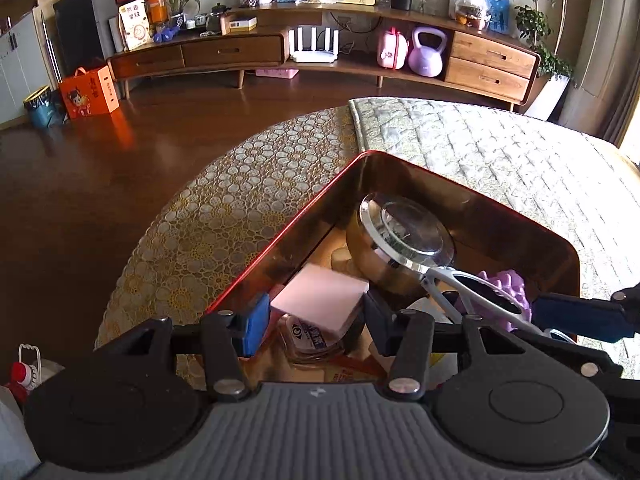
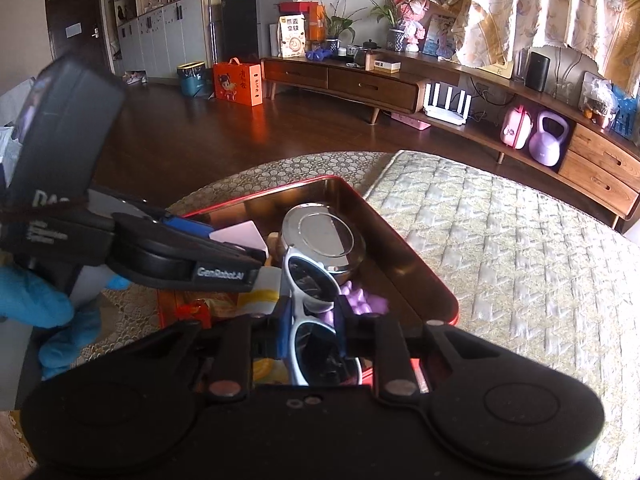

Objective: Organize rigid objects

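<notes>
A red tin (image 1: 280, 236) with a gold inside stands open on the table; its rim (image 2: 420, 264) also shows in the right wrist view. My left gripper (image 1: 316, 320) is shut on a pink block (image 1: 320, 292), held low over the tin's near corner. My right gripper (image 2: 314, 316) is shut on white-framed sunglasses (image 2: 308, 276), over the tin's right part. In the left wrist view the sunglasses (image 1: 480, 300) reach in from the right, beside one blue right finger (image 1: 580, 316). A round metal case (image 1: 404, 232) with a glass lid and a purple toy (image 1: 508, 284) lie in the tin.
Flat packets (image 1: 312, 340) and a white and yellow bottle (image 2: 260, 292) crowd the tin's near end. A blue-gloved hand (image 2: 36, 304) holds the left gripper (image 2: 240, 242). A lace cloth (image 1: 180, 240) and a quilted cover (image 1: 500, 152) lie under the tin. The wooden floor lies beyond the table.
</notes>
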The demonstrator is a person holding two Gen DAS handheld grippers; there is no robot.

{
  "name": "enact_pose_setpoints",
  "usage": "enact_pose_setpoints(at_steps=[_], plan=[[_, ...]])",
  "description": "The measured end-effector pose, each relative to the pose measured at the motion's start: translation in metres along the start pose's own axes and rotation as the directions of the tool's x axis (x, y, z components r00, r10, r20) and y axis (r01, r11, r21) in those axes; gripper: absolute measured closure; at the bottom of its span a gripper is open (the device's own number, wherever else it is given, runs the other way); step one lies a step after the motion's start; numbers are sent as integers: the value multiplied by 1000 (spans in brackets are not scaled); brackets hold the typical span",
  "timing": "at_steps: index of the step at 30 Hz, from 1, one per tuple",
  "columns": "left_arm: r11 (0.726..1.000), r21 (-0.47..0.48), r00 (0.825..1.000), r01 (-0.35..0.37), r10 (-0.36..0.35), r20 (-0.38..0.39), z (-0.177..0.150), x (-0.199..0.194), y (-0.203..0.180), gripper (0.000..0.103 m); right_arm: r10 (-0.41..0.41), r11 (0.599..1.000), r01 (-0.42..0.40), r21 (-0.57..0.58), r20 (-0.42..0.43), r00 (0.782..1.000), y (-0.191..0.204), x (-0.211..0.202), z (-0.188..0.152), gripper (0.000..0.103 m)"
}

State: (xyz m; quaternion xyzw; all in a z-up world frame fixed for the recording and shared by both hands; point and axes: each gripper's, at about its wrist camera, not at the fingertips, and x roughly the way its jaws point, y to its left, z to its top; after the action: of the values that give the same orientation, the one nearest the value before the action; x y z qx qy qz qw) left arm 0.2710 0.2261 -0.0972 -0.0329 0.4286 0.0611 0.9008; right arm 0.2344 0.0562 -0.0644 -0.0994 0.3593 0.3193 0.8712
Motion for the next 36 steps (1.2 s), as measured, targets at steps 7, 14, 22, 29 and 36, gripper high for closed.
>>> enact_pose_setpoints(at_steps=[7,14,22,29,36], plan=[[1000,6,1000,-7,7,-3,-4,1,1,53,8,1000,-8,9,-4,1000,-1,-2,1,75],[1000,9,999,-28,28,31,-8,-16,2,41,14,999,-14,39,0,1000,-2,-9,2,68],[1000,15,998,-27,26,66,-13,-44,2,36,17,997,-20,77,31,999,-5,-30,1,60],[1000,14,995,-7,6,105,-22,-76,0,30,20,995,-27,93,74,997,-9,-58,-6,50],[1000,3,990,17,-17,141,-32,-111,-1,28,17,994,-31,104,129,991,-11,-90,-17,42]])
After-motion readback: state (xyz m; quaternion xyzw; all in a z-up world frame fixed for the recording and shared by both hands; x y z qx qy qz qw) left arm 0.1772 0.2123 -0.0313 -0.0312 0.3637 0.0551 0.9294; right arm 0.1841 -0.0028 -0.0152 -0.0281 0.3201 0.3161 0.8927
